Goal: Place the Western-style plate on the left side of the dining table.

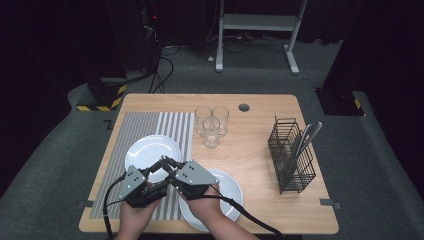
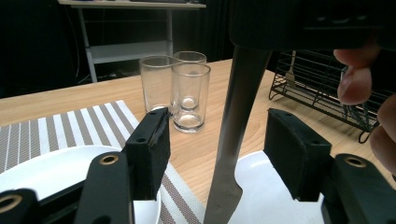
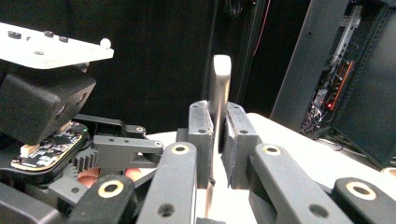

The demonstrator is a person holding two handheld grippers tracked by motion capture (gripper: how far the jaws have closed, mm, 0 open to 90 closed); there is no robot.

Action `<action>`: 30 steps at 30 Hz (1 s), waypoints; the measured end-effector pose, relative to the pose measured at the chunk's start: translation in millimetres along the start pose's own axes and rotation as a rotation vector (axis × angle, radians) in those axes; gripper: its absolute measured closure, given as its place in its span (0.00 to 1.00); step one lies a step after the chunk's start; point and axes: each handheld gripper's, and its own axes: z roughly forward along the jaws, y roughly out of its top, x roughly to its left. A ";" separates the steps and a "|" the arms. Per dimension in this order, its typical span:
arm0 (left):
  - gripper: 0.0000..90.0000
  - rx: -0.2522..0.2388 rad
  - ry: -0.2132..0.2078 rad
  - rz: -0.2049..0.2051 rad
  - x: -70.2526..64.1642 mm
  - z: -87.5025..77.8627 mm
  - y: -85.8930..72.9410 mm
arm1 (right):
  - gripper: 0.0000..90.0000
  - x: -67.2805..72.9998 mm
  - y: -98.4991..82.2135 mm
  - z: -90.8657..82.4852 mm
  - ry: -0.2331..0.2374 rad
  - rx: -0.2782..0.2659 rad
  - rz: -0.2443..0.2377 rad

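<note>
So the right gripper point(image 3: 218, 135) has its two black jaws pinched tight on a flat silver table knife point(image 3: 218, 88); in its own view the pads press both faces of the metal and the rounded handle end sticks straight up past them at 12 o'clock. The left gripper point(image 2: 215, 154) is spread wide, and in its view the knife blade point(image 2: 236, 135) hangs down through the gap between the pads without touching either one. No earlier picture to compare, so that's just how it sits.

From the high view both hands are jammed together at the 6 o'clock edge of the table, left gripper point(image 1: 162, 165) and right gripper point(image 1: 172, 167) nearly nose to nose, tips aimed toward 11 o'clock, just above the near rim of the round white plate point(image 1: 152, 150) on the grey-and-white striped placemat point(image 1: 135, 130). A second round white plate point(image 1: 231, 187) lies on bare wood under the right hand point(image 1: 202, 205).

Surface is a light wooden table point(image 1: 260, 200) with rounded corners. Three clear drinking glasses point(image 1: 211, 125) cluster around 12 o'clock from the grippers, and a black wire cutlery basket point(image 1: 291, 155) with silver utensils in it stands out at 3 o'clock. Room's dark: grey carpet, cables, a white metal desk frame point(image 1: 257, 25) at the back, black equipment with a yellow-and-black striped base point(image 1: 102, 97) at 10 o'clock.
</note>
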 end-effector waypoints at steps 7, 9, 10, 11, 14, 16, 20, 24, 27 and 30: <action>0.55 0.004 0.009 0.017 -0.5 0.2 -2.6 | 0.92 0.7 -4.8 0.3 0.006 0.014 0.019; 0.57 0.003 0.008 0.013 -0.4 -0.4 -2.4 | 0.92 0.5 -5.6 -0.3 0.009 0.013 0.024; 0.58 0.002 0.007 0.009 -0.6 -0.4 -2.4 | 0.92 0.6 -5.9 -0.7 0.009 0.014 0.024; 0.59 0.002 0.007 0.008 -0.7 -0.4 -2.5 | 0.92 0.7 -6.0 -1.0 0.008 0.015 0.022; 0.61 0.001 0.000 0.000 -1.2 -0.2 -2.7 | 0.92 1.0 -6.5 -2.1 0.008 0.016 0.024; 0.65 -0.003 -0.006 -0.005 -2.3 -0.5 -3.3 | 0.92 1.2 -7.3 -2.9 0.006 0.019 0.026; 0.70 -0.007 -0.012 -0.004 -3.2 -1.1 -3.9 | 0.92 1.2 -8.6 -3.2 0.005 0.018 0.026; 0.75 -0.008 -0.018 0.013 -4.2 -1.9 -5.1 | 0.92 1.6 -9.3 -2.3 0.005 0.028 0.028; 0.80 -0.009 -0.020 0.028 -5.3 -2.3 -5.7 | 0.92 1.5 -10.0 -1.3 0.005 0.033 0.033; 0.85 -0.010 -0.021 0.040 -6.1 -2.2 -6.9 | 0.92 2.0 -11.3 -0.1 0.006 0.039 0.032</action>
